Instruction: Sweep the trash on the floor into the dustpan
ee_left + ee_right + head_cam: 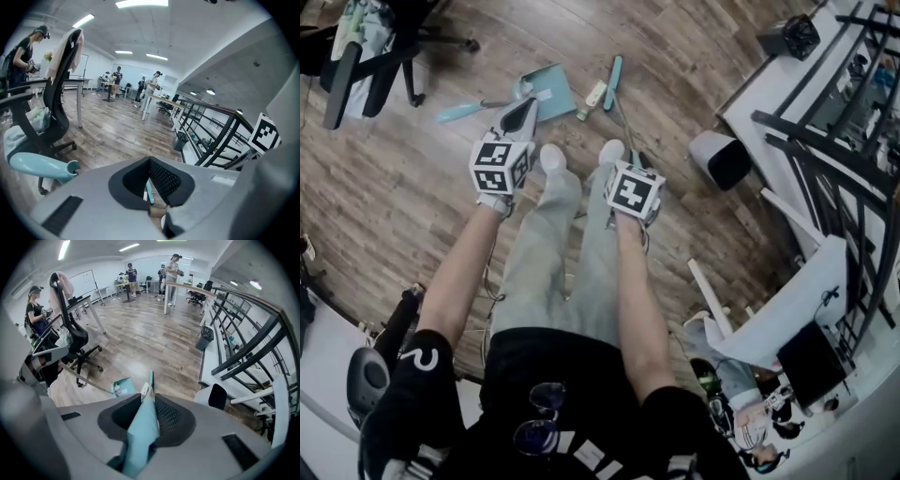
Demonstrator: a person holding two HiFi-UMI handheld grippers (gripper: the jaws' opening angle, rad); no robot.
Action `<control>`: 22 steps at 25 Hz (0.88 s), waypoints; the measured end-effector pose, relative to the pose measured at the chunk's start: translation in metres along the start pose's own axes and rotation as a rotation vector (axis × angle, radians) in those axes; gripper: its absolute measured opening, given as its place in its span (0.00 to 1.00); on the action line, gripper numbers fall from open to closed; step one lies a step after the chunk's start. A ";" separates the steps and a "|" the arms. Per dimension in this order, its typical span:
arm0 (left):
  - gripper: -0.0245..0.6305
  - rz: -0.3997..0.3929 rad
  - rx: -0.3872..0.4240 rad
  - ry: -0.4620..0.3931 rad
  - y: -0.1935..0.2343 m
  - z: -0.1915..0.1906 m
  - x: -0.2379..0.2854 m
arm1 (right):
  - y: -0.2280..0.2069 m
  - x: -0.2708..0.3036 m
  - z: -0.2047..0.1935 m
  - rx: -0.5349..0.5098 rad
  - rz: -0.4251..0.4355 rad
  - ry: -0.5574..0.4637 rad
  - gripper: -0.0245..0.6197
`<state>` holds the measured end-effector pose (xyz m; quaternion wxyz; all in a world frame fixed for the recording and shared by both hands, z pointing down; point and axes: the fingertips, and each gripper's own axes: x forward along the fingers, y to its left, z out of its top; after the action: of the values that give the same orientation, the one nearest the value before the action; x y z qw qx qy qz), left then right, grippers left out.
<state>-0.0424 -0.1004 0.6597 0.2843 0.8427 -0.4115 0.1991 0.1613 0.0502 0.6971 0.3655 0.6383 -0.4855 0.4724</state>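
A teal dustpan rests on the wood floor ahead of my feet, its long handle slanting off to the left. A white scrap lies inside it. A cream piece of trash lies between the pan and the teal broom head. My right gripper is shut on the teal broom handle, which runs forward between its jaws to the broom head beside the dustpan. My left gripper hovers just short of the pan, jaws shut and holding nothing; the handle's end shows at its left.
A white bin stands to the right of the broom. White desks with black railings fill the right side. A black office chair stands at the far left. Several people stand at tables far across the room.
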 end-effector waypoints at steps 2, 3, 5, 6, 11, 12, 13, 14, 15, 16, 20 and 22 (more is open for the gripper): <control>0.04 0.035 -0.023 -0.020 0.015 0.003 -0.009 | 0.011 0.001 0.005 -0.030 0.010 -0.003 0.17; 0.04 0.053 -0.033 -0.028 0.021 0.004 -0.013 | 0.015 0.002 0.008 -0.046 0.015 -0.004 0.17; 0.04 0.087 -0.054 -0.044 0.032 0.004 -0.022 | 0.024 0.003 0.011 -0.080 0.025 -0.006 0.17; 0.04 0.102 -0.062 -0.055 0.036 0.006 -0.026 | 0.029 0.003 0.013 -0.096 0.030 -0.006 0.17; 0.04 0.190 -0.093 -0.116 0.061 0.017 -0.047 | 0.048 0.003 0.022 -0.153 0.058 -0.011 0.17; 0.04 0.209 -0.101 -0.119 0.067 0.017 -0.050 | 0.052 0.004 0.024 -0.160 0.067 -0.012 0.17; 0.04 0.226 -0.109 -0.120 0.073 0.017 -0.053 | 0.055 0.004 0.025 -0.167 0.076 -0.013 0.17; 0.04 0.241 -0.118 -0.120 0.079 0.017 -0.055 | 0.060 0.004 0.026 -0.174 0.087 -0.013 0.17; 0.04 0.253 -0.125 -0.118 0.084 0.016 -0.057 | 0.065 0.004 0.027 -0.180 0.098 -0.013 0.17; 0.04 0.264 -0.131 -0.116 0.088 0.016 -0.059 | 0.069 0.005 0.028 -0.188 0.107 -0.014 0.17; 0.04 0.286 -0.148 -0.110 0.099 0.013 -0.061 | 0.083 0.006 0.031 -0.225 0.122 -0.026 0.17; 0.04 0.285 -0.150 -0.114 0.100 0.013 -0.062 | 0.087 0.005 0.032 -0.234 0.130 -0.033 0.17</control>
<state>-0.1578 -0.1222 0.6460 0.2913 0.7622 -0.5560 0.1583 0.0858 -0.0038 0.6937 0.3981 0.5661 -0.5838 0.4245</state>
